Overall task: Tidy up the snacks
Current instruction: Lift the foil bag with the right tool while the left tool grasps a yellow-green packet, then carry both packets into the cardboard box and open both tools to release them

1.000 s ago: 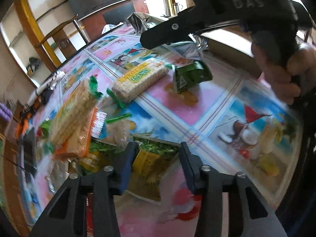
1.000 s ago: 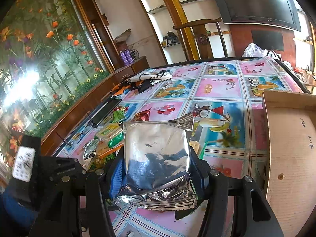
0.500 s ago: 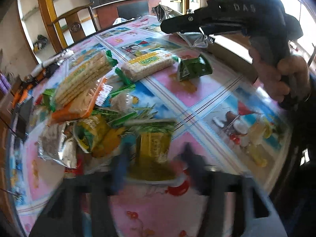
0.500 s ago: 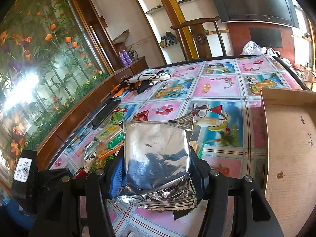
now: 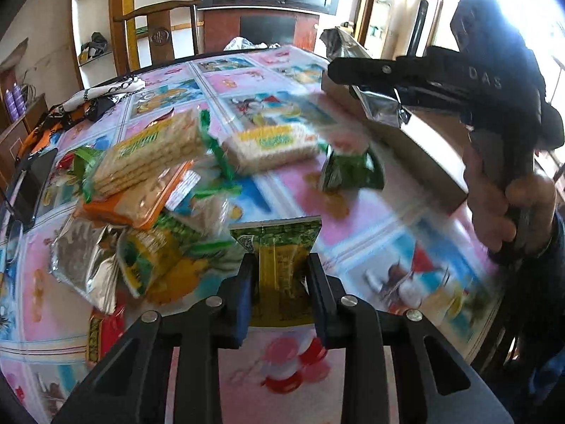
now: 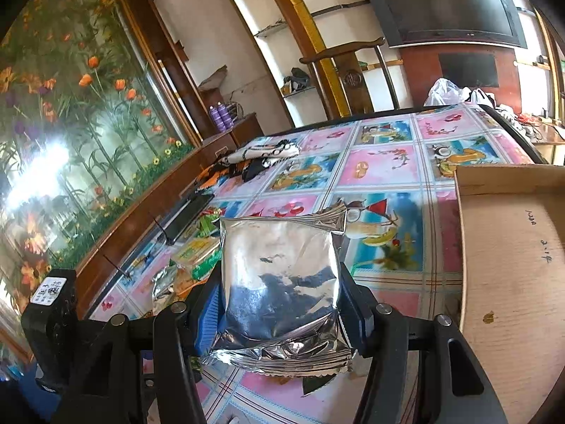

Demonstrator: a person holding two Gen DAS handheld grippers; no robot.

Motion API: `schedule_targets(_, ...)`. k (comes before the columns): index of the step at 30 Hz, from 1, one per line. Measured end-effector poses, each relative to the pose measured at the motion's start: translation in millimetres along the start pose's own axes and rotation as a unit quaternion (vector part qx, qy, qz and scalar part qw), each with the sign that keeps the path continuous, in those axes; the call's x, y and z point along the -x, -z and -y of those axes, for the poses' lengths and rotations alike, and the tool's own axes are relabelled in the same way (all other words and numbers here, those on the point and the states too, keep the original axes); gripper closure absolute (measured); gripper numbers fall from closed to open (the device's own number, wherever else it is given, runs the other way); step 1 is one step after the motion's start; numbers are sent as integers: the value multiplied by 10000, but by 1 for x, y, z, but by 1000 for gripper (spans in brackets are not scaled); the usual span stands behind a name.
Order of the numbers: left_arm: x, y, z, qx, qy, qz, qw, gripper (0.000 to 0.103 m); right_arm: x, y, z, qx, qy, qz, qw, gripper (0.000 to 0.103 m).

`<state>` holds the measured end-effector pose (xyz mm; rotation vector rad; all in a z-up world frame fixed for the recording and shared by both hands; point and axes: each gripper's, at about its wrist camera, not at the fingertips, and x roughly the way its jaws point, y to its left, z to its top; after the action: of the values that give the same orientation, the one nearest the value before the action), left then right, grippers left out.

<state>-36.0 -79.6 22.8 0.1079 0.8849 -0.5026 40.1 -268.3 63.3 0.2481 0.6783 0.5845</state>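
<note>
My left gripper (image 5: 279, 282) is shut on a yellow-green snack packet (image 5: 280, 268) and holds it above the table. A pile of snacks lies beyond: cracker packs (image 5: 152, 155) (image 5: 272, 146), an orange pack (image 5: 141, 198), a silver pouch (image 5: 88, 265), a green packet (image 5: 351, 171). My right gripper (image 6: 280, 304) is shut on a silver foil pouch (image 6: 279, 282), held above the table beside a cardboard box (image 6: 512, 265). The right gripper also shows in the left wrist view (image 5: 416, 77), over the box (image 5: 423, 152).
The table has a colourful picture tablecloth (image 6: 381, 162). A dark phone (image 5: 31, 183) and crumpled cloth (image 6: 261, 155) lie at its far left side. A wooden chair (image 6: 353, 70) stands behind the table. The table edge runs along the right (image 5: 494, 311).
My left gripper closed on the yellow-green packet and lifted it off the pile, tilting up. My right gripper kept holding the silver pouch and barely moved.
</note>
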Motion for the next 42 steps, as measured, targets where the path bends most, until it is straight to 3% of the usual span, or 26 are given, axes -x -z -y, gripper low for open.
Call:
schedule_targets(6,4,-25,10,224,376,317,9985,76,14,-9,17,-321,-43,228,9992,40)
schedule_targets(13,3,-62,27,172,482,540,9972,76,35,-21,48,-847,20,519,9951,40)
schedule_targets(20,-7,-107,45,153,727,678,9949,75,66,-39,86,-1336,344,859,9867,41)
schedule_targets(24,-27,-147,68,108,930,699,9932,75,84,-54,123,-1692,798,941,9778,41)
schedule_targets(30,-90,-196,112,162,1145,470,9922,75,82,-63,188,-2228,1607,579,9598,41)
schedule_targets(33,-127,-209,132,232,1117,278,9931,75,78,-52,210,-2503,1643,402,9533,41)
schedule_targets(36,-153,-214,141,290,1014,106,9944,75,71,-48,218,-2446,1957,215,9494,41)
schedule_targets(42,-179,-203,145,297,630,-86,9975,75,64,-45,219,-2500,2117,51,9448,41)
